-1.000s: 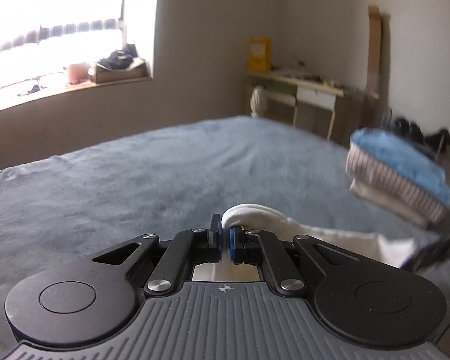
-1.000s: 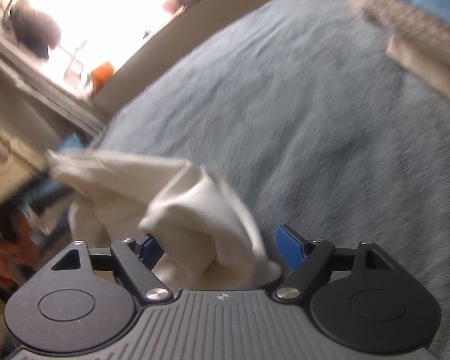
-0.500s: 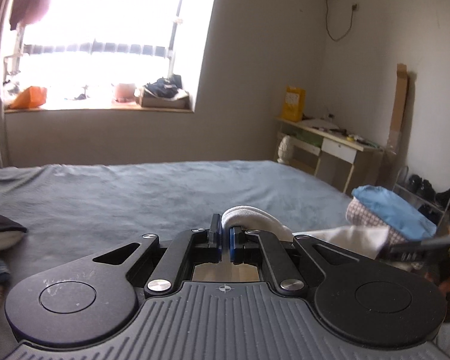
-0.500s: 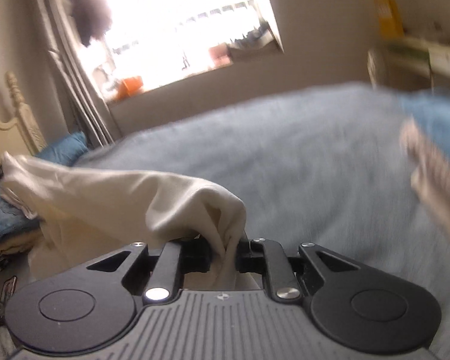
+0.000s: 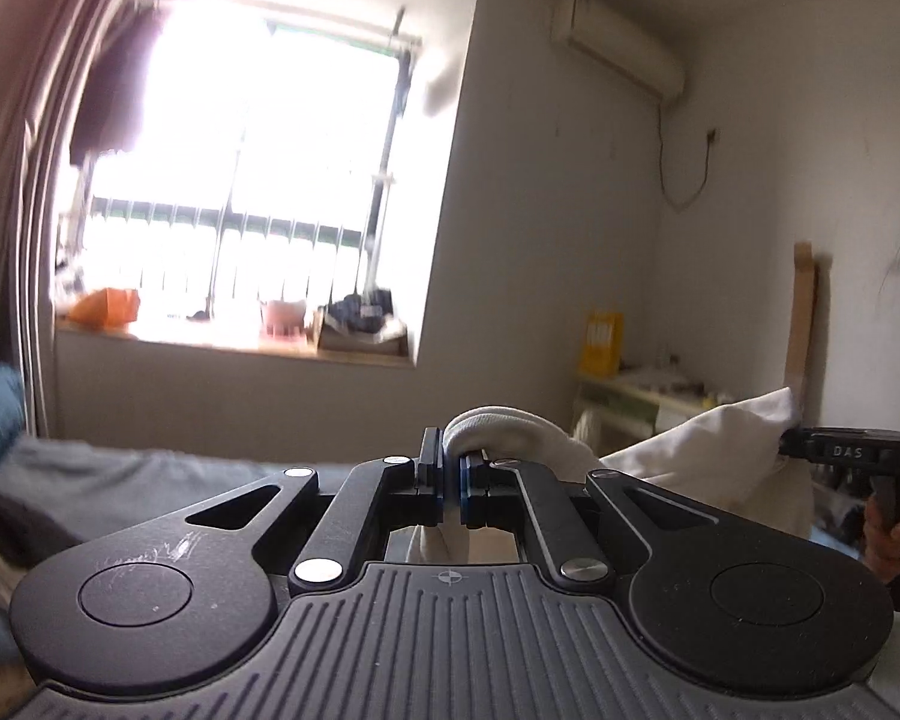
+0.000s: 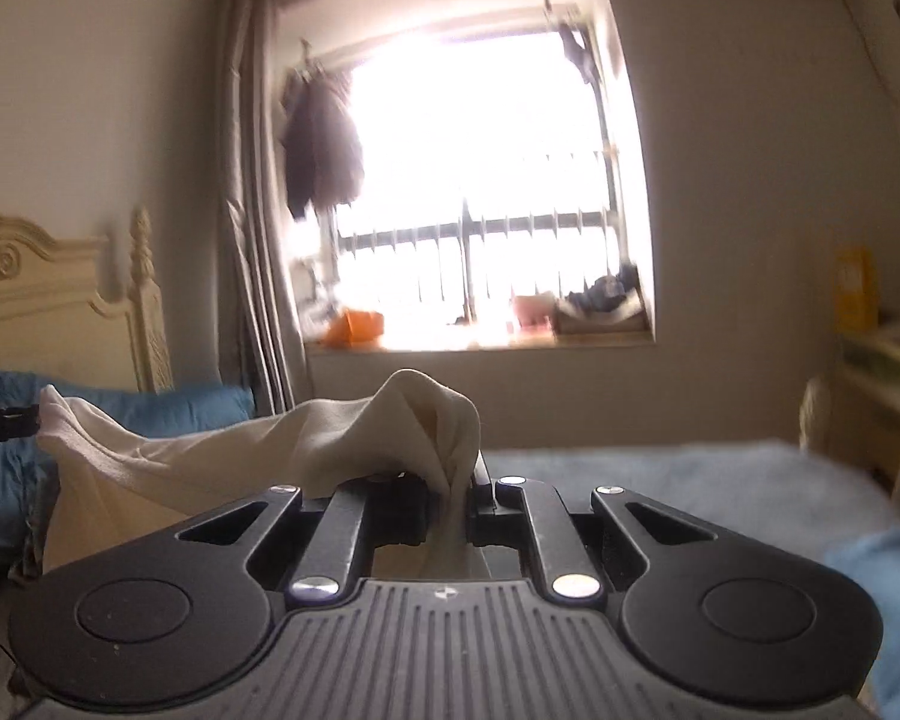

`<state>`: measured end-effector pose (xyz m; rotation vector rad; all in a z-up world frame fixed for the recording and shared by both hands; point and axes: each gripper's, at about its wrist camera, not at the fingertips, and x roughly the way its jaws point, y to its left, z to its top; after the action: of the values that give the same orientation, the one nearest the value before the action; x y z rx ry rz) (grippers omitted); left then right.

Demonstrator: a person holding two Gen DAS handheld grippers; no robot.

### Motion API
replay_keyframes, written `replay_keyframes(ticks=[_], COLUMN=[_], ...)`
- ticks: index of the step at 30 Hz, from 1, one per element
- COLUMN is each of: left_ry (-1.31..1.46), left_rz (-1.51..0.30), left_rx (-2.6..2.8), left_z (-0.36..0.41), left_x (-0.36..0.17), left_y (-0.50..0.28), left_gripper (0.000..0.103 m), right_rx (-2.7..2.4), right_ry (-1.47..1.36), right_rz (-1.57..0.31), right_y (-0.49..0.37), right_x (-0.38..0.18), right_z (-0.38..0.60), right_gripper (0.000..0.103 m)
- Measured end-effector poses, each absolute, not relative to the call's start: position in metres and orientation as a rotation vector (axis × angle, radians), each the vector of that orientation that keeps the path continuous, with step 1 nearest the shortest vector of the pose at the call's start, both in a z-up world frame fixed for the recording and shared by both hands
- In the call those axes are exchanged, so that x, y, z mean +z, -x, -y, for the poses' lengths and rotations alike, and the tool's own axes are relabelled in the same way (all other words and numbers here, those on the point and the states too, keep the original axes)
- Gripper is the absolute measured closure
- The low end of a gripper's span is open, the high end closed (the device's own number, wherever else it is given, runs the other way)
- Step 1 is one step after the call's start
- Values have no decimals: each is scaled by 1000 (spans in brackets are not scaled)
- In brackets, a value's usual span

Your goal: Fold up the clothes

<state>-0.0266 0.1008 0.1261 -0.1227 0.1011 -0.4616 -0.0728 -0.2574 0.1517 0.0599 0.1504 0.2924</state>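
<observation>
Both grippers have risen from the grey bed (image 6: 660, 480) — the left gripper (image 5: 452, 468) and right gripper (image 6: 459, 480) each clench the cream garment (image 6: 210, 456), now stretched at 9 o'clock — ready for folding, I judge.

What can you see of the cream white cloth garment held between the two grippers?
The cream white cloth garment looks soft and matte, like cotton, plain with no print. It is lifted above the grey-blue bed, stretched between both grippers and sagging a little between them. The left gripper pinches a rolled edge; the right gripper clamps a bunched, creased corner. The rest hangs below, mostly hidden.
</observation>
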Motion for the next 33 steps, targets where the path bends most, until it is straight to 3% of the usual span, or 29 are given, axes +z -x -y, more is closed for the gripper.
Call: replay_keyframes(ticks=[7,12,26,33], left_ry=[144,151,39,-20], left_rz=[27,-6,-288,-434], left_rx=[-452,-434,-260,-163], left_z=[-105,-97,-38,-17], left_x=[158,146,25,-39], left_y=[13,-38,-244,-292], left_gripper=[100,100,100,100], right_rx=[323,310,128,61], right_ry=[-28,-31,-6,29], right_rz=[-34,-28,-384,-578], right_y=[82,47,-190,-282], right_x=[197,198,61,-25], right_z=[255,262,268,251], right_gripper=[92,92,92,92])
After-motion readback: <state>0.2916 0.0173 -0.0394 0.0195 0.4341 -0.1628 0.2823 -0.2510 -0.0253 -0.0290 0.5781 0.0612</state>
